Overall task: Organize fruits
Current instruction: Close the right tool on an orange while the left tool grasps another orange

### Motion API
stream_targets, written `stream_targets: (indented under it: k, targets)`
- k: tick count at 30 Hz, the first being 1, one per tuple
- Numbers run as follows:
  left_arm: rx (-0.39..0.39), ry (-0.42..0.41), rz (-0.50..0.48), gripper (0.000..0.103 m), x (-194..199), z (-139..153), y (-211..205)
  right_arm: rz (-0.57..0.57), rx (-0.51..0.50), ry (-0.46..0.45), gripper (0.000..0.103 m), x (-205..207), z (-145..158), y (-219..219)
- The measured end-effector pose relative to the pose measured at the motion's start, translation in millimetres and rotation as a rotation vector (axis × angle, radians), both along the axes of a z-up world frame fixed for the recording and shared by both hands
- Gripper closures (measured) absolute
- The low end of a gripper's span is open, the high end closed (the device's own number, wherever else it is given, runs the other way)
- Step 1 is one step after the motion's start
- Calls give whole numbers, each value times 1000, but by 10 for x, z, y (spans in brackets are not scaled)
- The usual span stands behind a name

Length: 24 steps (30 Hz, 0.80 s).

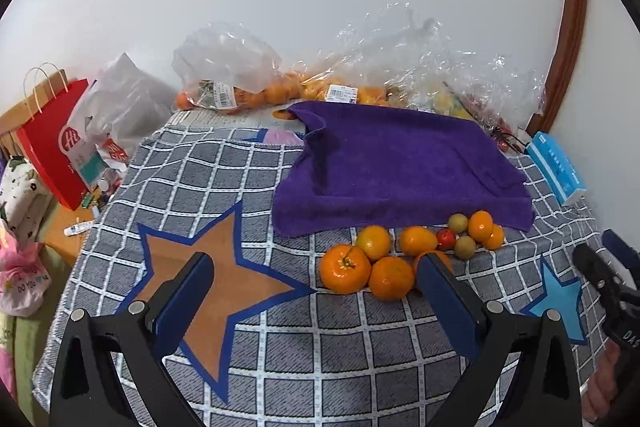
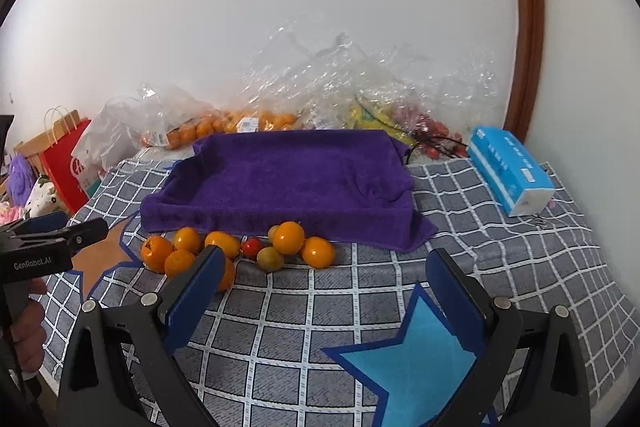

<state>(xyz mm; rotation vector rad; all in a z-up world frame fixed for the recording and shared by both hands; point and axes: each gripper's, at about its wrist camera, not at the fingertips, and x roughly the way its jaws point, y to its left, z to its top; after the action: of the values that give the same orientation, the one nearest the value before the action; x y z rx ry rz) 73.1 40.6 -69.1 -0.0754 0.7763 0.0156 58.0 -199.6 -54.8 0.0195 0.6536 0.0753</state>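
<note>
A cluster of loose fruit lies on the checked tablecloth in front of a purple towel (image 1: pixel 400 167) (image 2: pixel 288 179) draped over a tray. It holds several oranges (image 1: pixel 346 269) (image 2: pixel 288 237), a small red fruit (image 1: pixel 445 238) (image 2: pixel 251 247) and small greenish fruits (image 1: pixel 465 247) (image 2: pixel 270 259). My left gripper (image 1: pixel 320 287) is open and empty, just left of and in front of the oranges. My right gripper (image 2: pixel 326 279) is open and empty, in front of the fruit, over a light blue star patch (image 2: pixel 412 355).
Clear plastic bags of oranges (image 1: pixel 240 83) (image 2: pixel 240 119) and other fruit lie along the wall behind the towel. A blue tissue pack (image 1: pixel 556 167) (image 2: pixel 510 169) sits at the right. A red paper bag (image 1: pixel 52 143) stands at the left, off the table. An orange star patch (image 1: pixel 224 283) marks the cloth.
</note>
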Motion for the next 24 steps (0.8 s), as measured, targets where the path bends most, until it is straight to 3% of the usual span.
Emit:
stream_targets:
  k: [6, 11, 16, 24]
  targets:
    - [-15, 15, -5, 1, 99, -60, 3, 0, 3, 5, 3, 76, -54, -46]
    - [11, 38, -22, 2, 191, -133, -4, -25, 46, 35, 11, 194, -174, -109]
    - [-3, 40, -11, 2, 277, -196, 33, -10, 69, 112, 28, 380, -358, -159]
    - [-2, 52, -5, 2, 422, -291, 105, 43, 64, 162, 48, 676, -594, -110]
